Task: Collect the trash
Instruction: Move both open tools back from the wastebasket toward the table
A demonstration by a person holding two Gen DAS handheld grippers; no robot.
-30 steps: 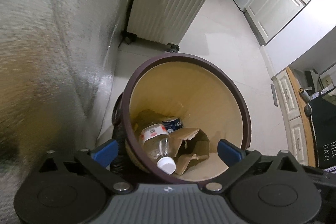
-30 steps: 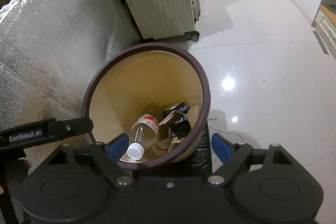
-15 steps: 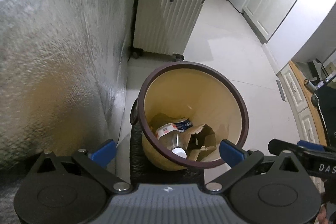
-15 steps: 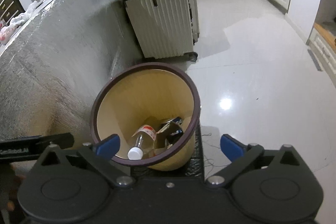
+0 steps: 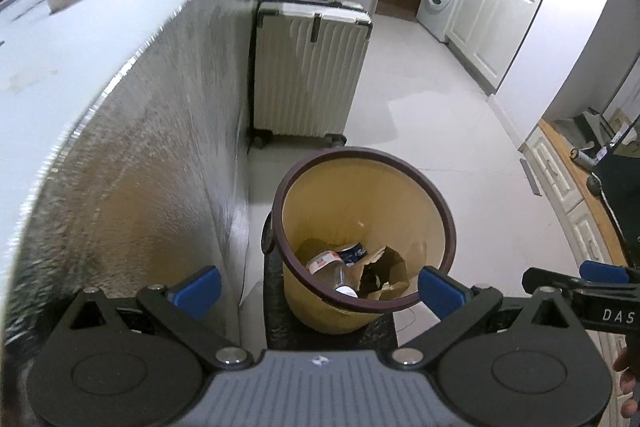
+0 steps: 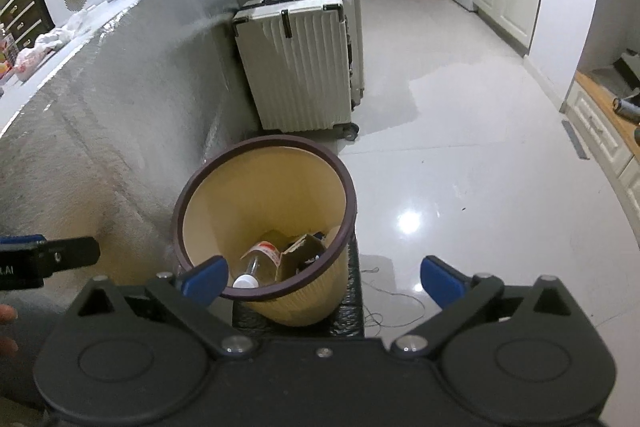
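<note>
1. Left gripper (image 5: pixel 316 289): jaws spread wide, nothing between them, above the bin's near-left side.
2. Bin (image 5: pixel 436 195), landmark, beside the suitcase (image 5: pixel 308 67): holds a plastic bottle (image 5: pixel 330 267), can (image 5: pixel 354 253) and torn cardboard (image 5: pixel 386 269).
3. Right gripper (image 6: pixel 324 279): jaws spread wide, empty, above the bin's near rim.

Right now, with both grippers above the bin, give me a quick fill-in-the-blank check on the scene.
1. The plastic bottle lies inside the ____.
2. Behind the trash bin stands a white ____.
3. The right gripper has its jaws ____, with nothing between them.
4. The bottle's cap is ____ in colour.

Missing words: trash bin; suitcase; open; white
</note>
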